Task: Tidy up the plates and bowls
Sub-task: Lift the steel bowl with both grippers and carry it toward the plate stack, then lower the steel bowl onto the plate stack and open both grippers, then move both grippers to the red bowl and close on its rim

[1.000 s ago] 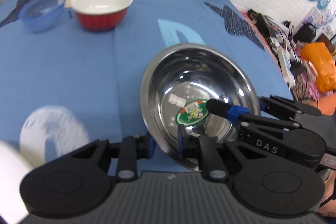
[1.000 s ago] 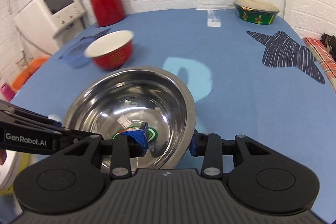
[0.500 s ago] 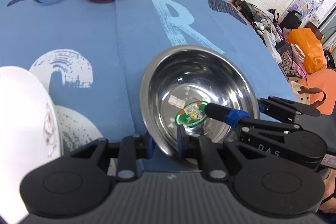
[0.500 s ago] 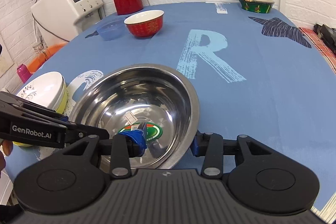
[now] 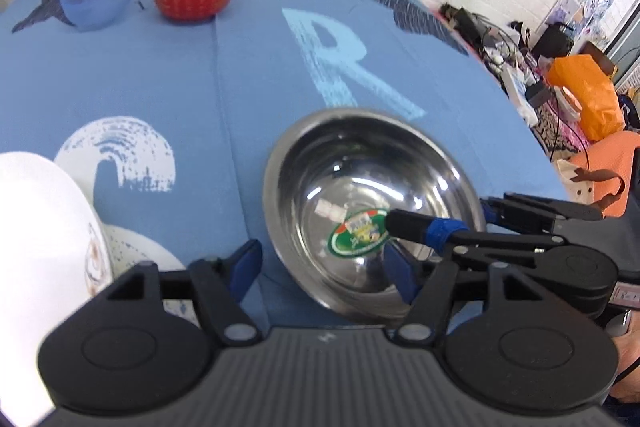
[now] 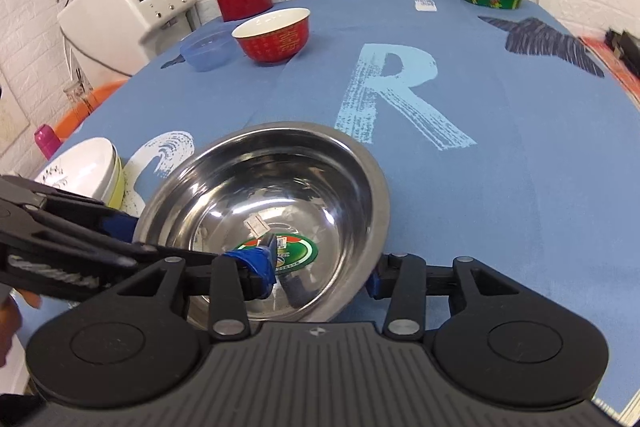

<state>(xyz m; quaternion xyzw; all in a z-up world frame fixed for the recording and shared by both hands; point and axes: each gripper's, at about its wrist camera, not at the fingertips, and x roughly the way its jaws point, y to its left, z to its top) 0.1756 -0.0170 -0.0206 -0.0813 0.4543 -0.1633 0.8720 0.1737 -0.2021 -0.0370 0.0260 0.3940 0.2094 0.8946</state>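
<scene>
Now at the set-down step: steel bowl (image 6: 280,195) resting on table (image 5: 240,67) beside white bowls (image 6: 86,171). Left tongs (image 5: 324,267) opening, off the rim; right tongs (image 6: 320,273) clamped on the near rim. Next, probably: release, withdraw.

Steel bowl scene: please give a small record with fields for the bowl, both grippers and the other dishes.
steel bowl: near the table edge, green sticker inside
left gripper: jaws opening, rim between them, not pressed
right gripper: shut on the rim
red bowl: far side, beside blue bowl
white bowls: stacked, left of the steel bowl
</scene>
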